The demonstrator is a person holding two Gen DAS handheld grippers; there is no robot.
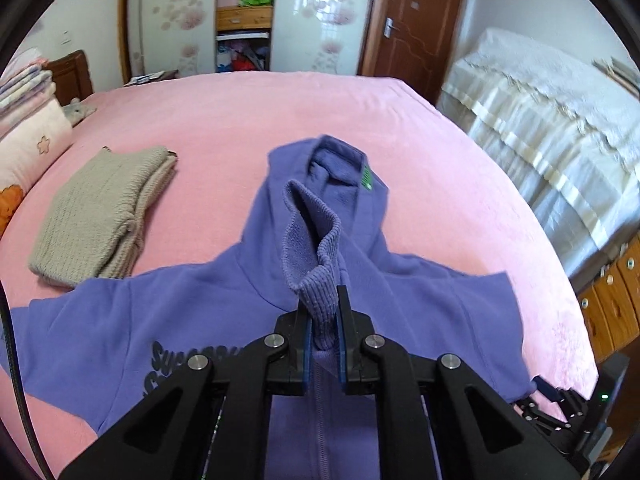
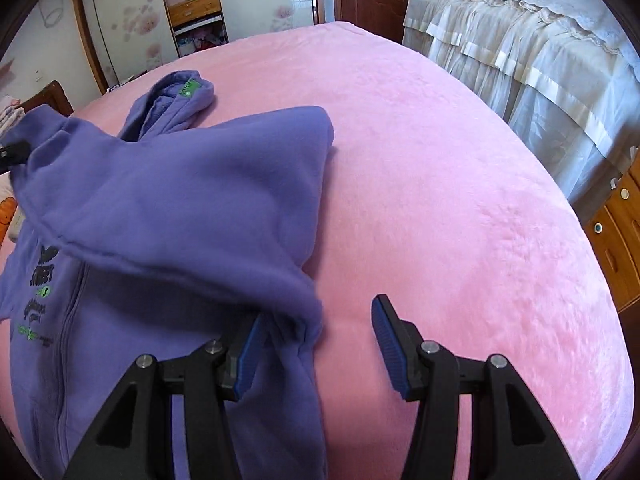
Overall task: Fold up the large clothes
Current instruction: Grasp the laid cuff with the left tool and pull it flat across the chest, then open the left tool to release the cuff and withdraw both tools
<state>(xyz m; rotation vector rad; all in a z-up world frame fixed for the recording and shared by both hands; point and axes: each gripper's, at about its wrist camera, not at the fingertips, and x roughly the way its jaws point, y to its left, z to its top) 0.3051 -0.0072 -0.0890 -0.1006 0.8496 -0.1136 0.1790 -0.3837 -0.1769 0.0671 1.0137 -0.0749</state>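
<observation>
Left wrist view: left gripper jaws clamped on ribbed cuff of purple hoodie, spread on pink bed; folded beige knit nr bed's left edge. Right wrist view: right gripper jaws apart, hoodie's side edge btwn them, not pinched

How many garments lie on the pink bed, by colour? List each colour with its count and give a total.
Purple: 1, the purple hoodie, its ribbed cuff pinched in the left gripper
Beige: 1, the folded beige knit
Total: 2 on the pink bed
</observation>
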